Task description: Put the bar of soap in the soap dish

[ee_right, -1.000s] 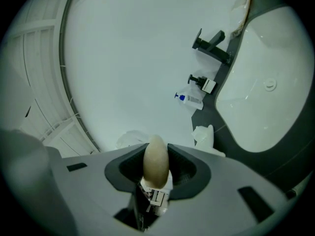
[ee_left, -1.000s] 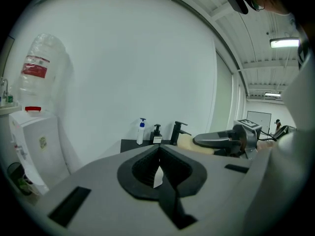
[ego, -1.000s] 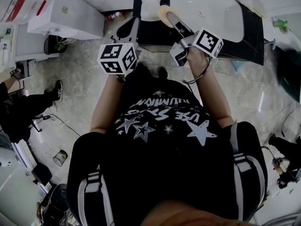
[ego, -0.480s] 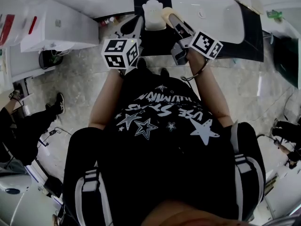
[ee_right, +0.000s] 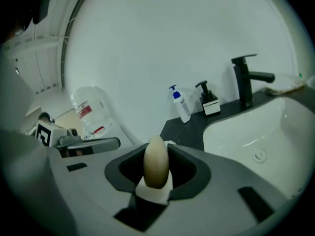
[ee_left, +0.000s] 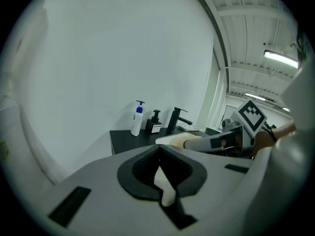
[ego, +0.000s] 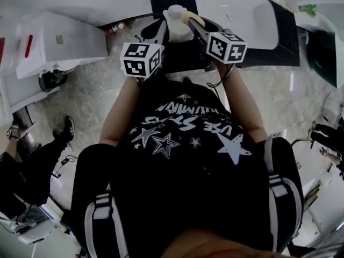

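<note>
Soap (ee_right: 156, 163) is sitting clamped in our right gripper (ee_right: 156, 150) near the dish (ego: 176, 28). To its left, our left gripper (ee_left: 160, 156) is hovering, jaws narrow. Next we are needing a gentle lowering, then release.

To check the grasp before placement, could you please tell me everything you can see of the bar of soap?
The bar of soap is a smooth, matte, cream-beige oval that looks whole. It stands upright on edge, pinched across its flat faces by the jaws of the right gripper, with its rounded top poking past them. It is held close beside the white soap dish at the black counter and is not yet lying in it. Whether the two touch is unclear.
</note>
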